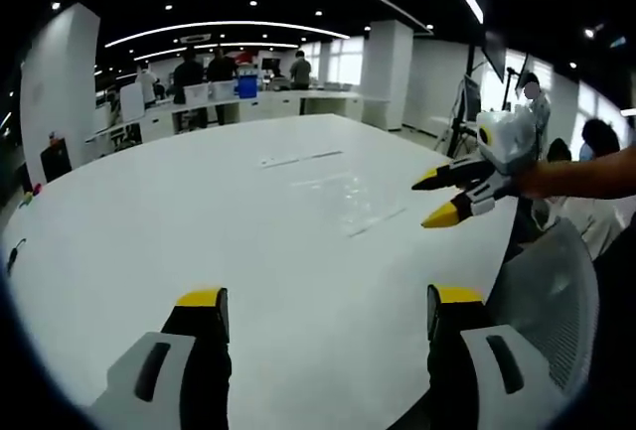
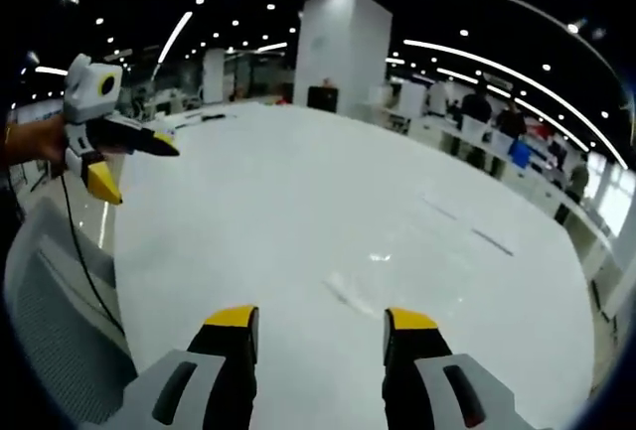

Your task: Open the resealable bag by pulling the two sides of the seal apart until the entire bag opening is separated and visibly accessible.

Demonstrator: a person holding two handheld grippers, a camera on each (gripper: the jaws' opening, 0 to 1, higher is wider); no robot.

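Observation:
A clear resealable bag [image 1: 343, 197] lies flat on the white table [image 1: 179, 221], faint against it, with its seal strip along the near edge. In the right gripper view the bag [image 2: 370, 269] lies just ahead of my right gripper [image 2: 321, 319], whose jaws stand open and empty. My left gripper [image 1: 328, 299] is open over bare table, short of the bag. The right gripper [image 1: 429, 203] comes in from the right, held open just right of the bag. The left gripper [image 2: 137, 170] hangs open at the left, held by a hand, well away from the bag.
A grey mesh chair [image 1: 547, 281] stands at the table's edge, and the chair [image 2: 50, 301] shows in the right gripper view too. Thin strips [image 1: 298, 159] lie farther along the table. People stand at desks [image 1: 214, 92] in the background. A white pillar [image 2: 343, 53] rises beyond the table.

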